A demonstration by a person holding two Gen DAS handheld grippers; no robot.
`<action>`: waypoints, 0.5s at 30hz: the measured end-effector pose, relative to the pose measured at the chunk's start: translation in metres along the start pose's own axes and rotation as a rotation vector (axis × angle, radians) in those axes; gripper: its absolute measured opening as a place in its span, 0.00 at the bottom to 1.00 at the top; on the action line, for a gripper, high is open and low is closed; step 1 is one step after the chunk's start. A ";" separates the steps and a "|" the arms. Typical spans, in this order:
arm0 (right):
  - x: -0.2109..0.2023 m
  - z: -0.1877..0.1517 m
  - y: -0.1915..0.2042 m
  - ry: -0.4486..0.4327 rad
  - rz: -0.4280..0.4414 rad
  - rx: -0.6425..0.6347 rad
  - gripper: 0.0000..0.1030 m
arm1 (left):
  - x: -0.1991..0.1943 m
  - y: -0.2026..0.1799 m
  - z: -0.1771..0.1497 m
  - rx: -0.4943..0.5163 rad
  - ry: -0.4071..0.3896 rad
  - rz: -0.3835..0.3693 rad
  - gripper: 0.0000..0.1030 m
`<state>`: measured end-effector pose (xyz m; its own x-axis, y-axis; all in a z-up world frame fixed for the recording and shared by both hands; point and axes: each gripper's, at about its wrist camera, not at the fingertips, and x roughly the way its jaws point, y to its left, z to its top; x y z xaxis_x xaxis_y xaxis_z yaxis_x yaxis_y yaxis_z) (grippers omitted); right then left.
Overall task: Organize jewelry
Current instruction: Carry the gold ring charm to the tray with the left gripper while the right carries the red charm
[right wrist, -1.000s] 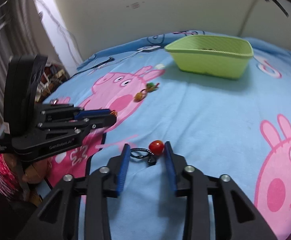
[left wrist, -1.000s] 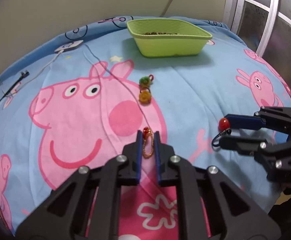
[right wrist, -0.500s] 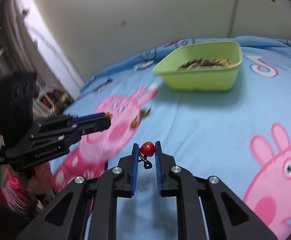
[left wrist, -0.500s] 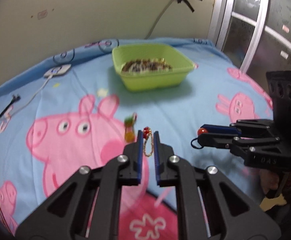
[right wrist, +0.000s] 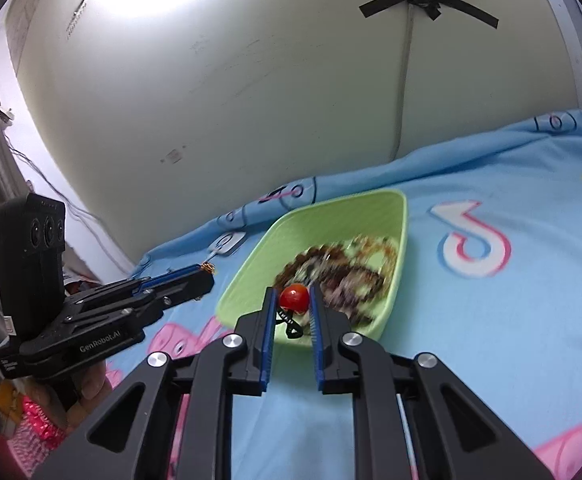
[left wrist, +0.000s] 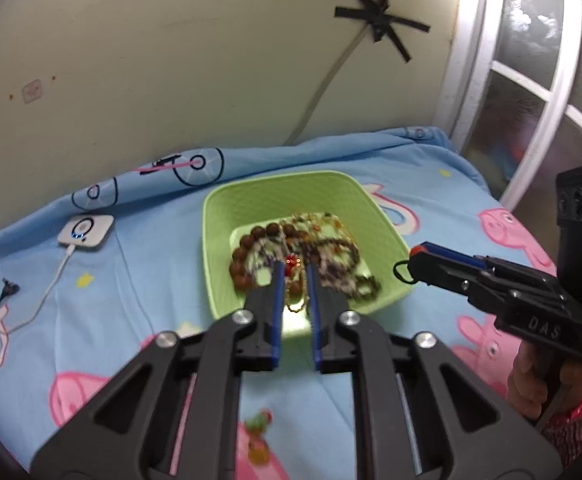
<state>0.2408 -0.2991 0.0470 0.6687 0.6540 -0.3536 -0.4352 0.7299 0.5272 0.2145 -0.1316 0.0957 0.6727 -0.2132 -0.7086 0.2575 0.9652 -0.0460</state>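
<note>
A green basket (left wrist: 219,208) holding several bead bracelets and chains sits on the blue cartoon bedsheet. My left gripper (left wrist: 294,270) hangs over the basket's near side. A gold chain with a red bead (left wrist: 295,280) dangles between its blue pads while the jaws are opening. In the right wrist view the left gripper (right wrist: 209,274) shows the chain (right wrist: 207,267) at its tip. My right gripper (right wrist: 291,294) holds a red bead charm (right wrist: 295,296) with a black loop over the basket (right wrist: 251,268), jaws opening. It (left wrist: 411,260) stands at the basket's right rim.
A green and orange charm (left wrist: 259,432) lies blurred on the sheet below the left gripper. A white charger puck (left wrist: 85,232) with its cable lies left of the basket. The wall is close behind, and a window frame (left wrist: 539,92) stands at the right.
Both grippers rose off the sheet and travelled forward to the basket, each carrying its piece. The right gripper closed on the red bead charm on the way.
</note>
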 end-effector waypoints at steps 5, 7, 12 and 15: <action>-0.001 -0.004 -0.012 -0.104 -0.043 0.025 0.36 | 0.021 0.015 -0.002 -0.053 0.024 0.077 0.57; -0.005 -0.008 -0.015 -0.117 -0.035 0.014 0.36 | 0.020 0.027 -0.010 -0.092 0.025 0.095 0.57; -0.011 -0.010 -0.011 -0.146 -0.022 0.005 0.36 | 0.003 0.045 -0.035 -0.124 -0.011 0.175 0.57; -0.011 -0.012 0.001 -0.137 -0.025 -0.029 0.35 | -0.014 0.063 -0.055 -0.172 -0.027 0.194 0.57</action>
<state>0.2263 -0.3032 0.0420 0.7546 0.6041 -0.2563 -0.4337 0.7522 0.4961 0.1834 -0.0595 0.0637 0.7170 -0.0237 -0.6967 0.0018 0.9995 -0.0321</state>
